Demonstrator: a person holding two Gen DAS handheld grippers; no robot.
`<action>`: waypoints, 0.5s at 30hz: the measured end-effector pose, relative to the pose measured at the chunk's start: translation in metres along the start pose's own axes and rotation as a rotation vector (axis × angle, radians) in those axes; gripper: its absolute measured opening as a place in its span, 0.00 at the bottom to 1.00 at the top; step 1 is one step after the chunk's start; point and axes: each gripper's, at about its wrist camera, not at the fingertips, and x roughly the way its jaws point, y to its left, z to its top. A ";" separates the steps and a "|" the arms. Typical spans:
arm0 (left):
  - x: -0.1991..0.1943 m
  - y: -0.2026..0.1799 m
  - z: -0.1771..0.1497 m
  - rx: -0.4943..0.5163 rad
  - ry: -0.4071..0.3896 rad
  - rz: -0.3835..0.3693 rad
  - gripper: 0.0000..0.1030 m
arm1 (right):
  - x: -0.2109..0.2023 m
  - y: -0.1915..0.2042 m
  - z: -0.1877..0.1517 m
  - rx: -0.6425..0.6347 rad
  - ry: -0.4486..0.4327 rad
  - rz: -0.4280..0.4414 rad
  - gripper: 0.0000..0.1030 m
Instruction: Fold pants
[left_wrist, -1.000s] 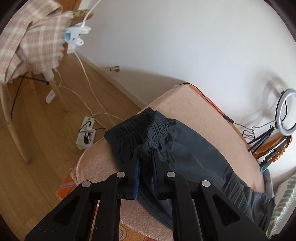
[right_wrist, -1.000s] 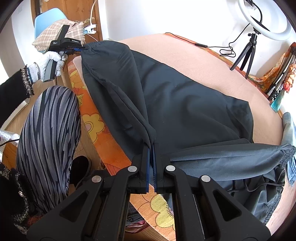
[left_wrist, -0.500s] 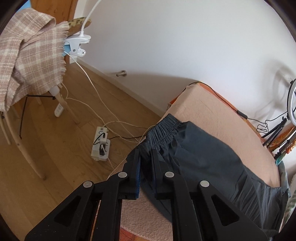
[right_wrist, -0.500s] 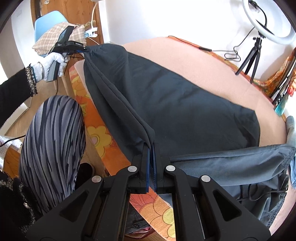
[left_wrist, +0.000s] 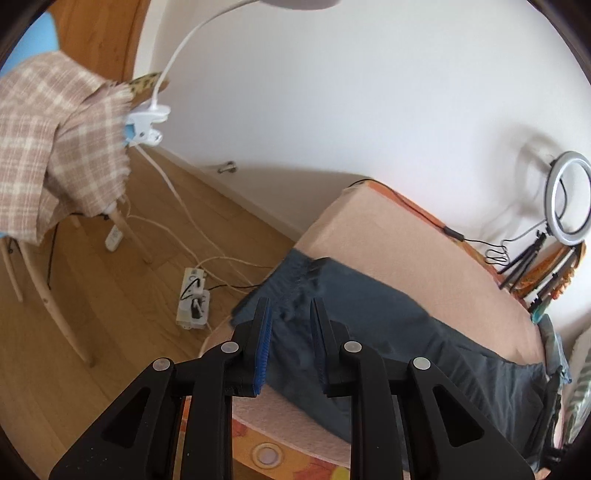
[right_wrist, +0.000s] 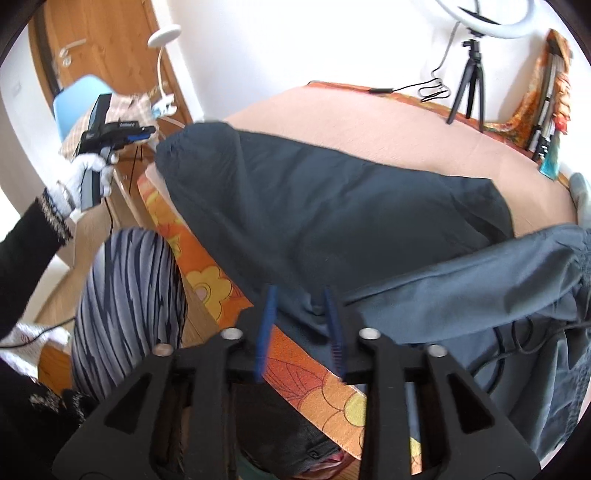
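The dark blue-grey pants (left_wrist: 388, 332) lie flat on the peach-covered bed (left_wrist: 388, 236), their elastic waistband (left_wrist: 295, 273) at the bed's near corner. My left gripper (left_wrist: 291, 306) hovers above that waistband, jaws opening, and no cloth touches the pads. In the right wrist view the pants (right_wrist: 332, 206) stretch across the bed (right_wrist: 406, 125). My right gripper (right_wrist: 300, 295) is over their near edge, jaws opening, with fabric behind the gap but not pinched. The left gripper (right_wrist: 146, 131), in a white-gloved hand, is clear of the waistband end (right_wrist: 192, 140).
A lighter grey-blue garment (right_wrist: 480, 280) lies bunched at the right. An orange floral sheet (right_wrist: 207, 280) hangs over the bed edge beside the person's striped leg (right_wrist: 129, 295). A chair with plaid cloth (left_wrist: 55, 140), a power strip (left_wrist: 192, 299) and a ring light (left_wrist: 569, 199) stand around.
Both grippers have opened and let go of the pants, which now lie slack on the bed. The left gripper has risen away from the waistband.
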 end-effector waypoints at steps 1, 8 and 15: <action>-0.005 -0.012 0.002 0.027 -0.003 -0.028 0.19 | -0.006 -0.002 -0.001 0.014 -0.018 -0.003 0.44; -0.030 -0.113 0.007 0.192 0.018 -0.295 0.51 | -0.049 -0.029 -0.020 0.141 -0.096 -0.049 0.52; -0.031 -0.222 -0.007 0.339 0.121 -0.527 0.64 | -0.087 -0.069 -0.050 0.300 -0.138 -0.154 0.63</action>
